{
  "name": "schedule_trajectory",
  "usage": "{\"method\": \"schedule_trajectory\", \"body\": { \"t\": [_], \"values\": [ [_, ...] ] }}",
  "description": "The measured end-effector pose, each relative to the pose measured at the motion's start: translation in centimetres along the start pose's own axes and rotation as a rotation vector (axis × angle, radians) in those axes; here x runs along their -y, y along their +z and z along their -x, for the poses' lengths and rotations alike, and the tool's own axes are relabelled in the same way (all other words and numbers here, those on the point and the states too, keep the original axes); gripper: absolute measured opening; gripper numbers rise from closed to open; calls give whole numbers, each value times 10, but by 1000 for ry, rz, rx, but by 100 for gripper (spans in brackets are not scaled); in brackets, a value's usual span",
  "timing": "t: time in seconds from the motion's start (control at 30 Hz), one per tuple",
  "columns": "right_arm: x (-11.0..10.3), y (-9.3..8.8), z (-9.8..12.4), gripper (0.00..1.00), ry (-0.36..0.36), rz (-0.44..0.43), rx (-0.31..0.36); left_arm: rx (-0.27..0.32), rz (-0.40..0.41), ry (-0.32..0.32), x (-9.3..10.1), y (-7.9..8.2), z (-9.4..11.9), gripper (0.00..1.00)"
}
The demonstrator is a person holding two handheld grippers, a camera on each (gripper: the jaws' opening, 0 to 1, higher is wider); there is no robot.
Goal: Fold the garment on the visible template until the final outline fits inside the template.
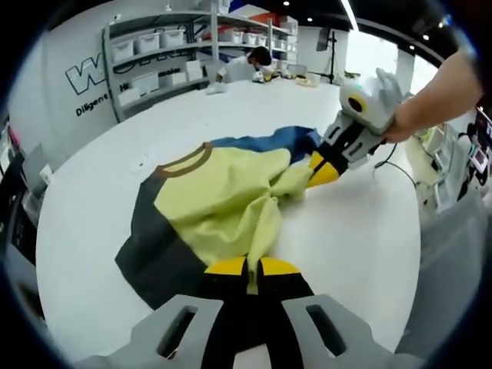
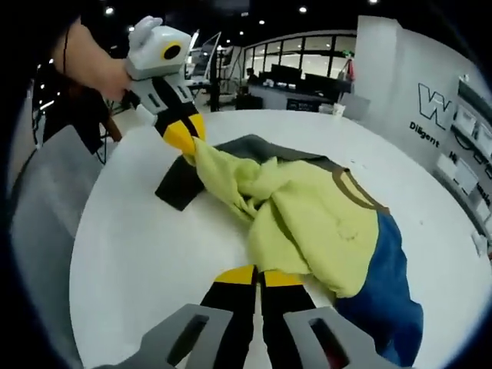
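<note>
A garment point(image 1: 219, 204) with a pale yellow body, brown collar, dark grey part and blue part lies bunched on a white table point(image 1: 108, 223). My left gripper point(image 1: 252, 267) is shut on a pulled-up fold of yellow cloth at the near edge. My right gripper point(image 1: 319, 171) comes in from the right, held by a hand, and is shut on the yellow cloth by the blue part. In the right gripper view the garment point(image 2: 315, 215) spreads ahead, my right gripper point(image 2: 260, 275) pinches its yellow edge, and the left gripper point(image 2: 183, 137) grips the far corner.
Shelving with white bins point(image 1: 157, 46) stands beyond the table, where a person point(image 1: 250, 65) leans over the far edge. Equipment point(image 1: 453, 161) crowds the right side. A grey cloth-covered shape point(image 2: 46, 207) sits left of the table in the right gripper view.
</note>
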State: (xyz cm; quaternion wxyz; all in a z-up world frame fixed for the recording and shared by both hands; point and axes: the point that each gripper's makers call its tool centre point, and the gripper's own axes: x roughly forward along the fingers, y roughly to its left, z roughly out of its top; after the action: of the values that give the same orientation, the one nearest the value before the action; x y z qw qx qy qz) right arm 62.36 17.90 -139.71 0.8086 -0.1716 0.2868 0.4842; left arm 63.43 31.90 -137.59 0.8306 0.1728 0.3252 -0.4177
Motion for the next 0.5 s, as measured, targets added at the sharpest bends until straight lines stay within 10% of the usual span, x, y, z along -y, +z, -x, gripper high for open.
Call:
{"method": "schedule_trajectory", "body": {
  "t": [0.5],
  "values": [
    [-24, 18, 74, 0, 141, -238, 70, 17, -14, -55, 16, -2, 41, 8]
  ]
}}
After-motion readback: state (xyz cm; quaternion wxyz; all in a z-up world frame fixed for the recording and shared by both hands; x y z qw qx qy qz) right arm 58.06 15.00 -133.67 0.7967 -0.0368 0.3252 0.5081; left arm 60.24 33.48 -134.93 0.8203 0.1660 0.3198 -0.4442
